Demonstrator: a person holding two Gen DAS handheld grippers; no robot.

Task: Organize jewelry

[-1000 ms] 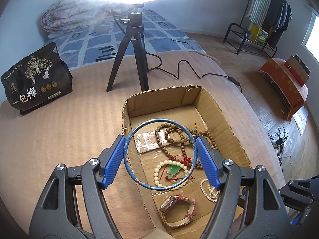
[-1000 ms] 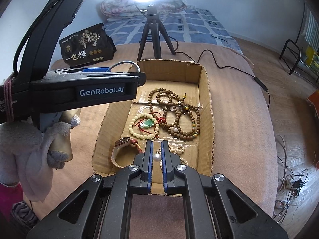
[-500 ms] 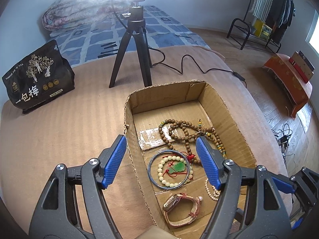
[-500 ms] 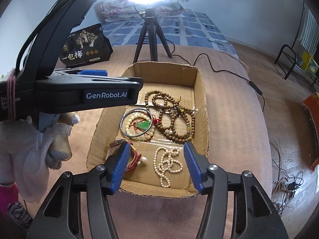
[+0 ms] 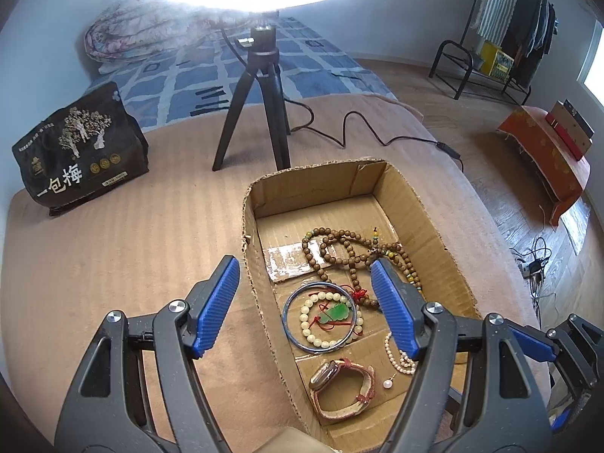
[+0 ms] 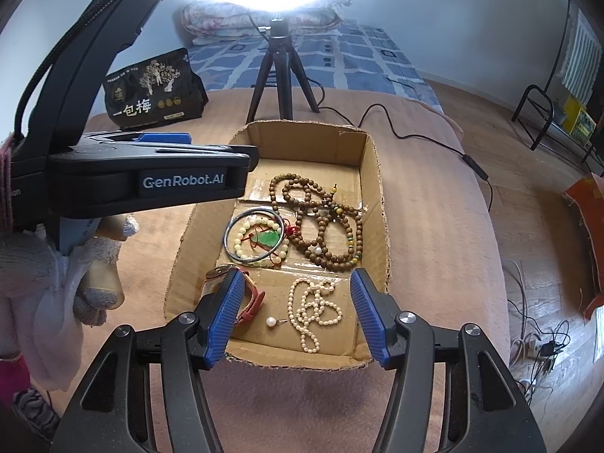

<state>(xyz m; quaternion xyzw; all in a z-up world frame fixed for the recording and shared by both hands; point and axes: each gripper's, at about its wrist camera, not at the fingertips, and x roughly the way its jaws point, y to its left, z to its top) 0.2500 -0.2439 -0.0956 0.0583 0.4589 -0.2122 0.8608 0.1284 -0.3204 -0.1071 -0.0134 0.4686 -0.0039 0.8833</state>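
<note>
An open cardboard box on the pink bedcover holds the jewelry. Inside lie a blue bangle around a cream bead bracelet with a green pendant, brown wooden beads, a red-strapped watch, a pearl necklace and a pearl earring. My left gripper is open and empty above the box's left wall. My right gripper is open and empty above the box's near end.
A black tripod with a bright ring light stands behind the box, its cable trailing right. A black snack bag sits at the back left. The bed's edge drops to the wooden floor on the right.
The left gripper opened and the blue bangle dropped into the box around the cream bracelet. The right gripper opened and let go of the pearl earring. Both grippers pulled back slightly.
</note>
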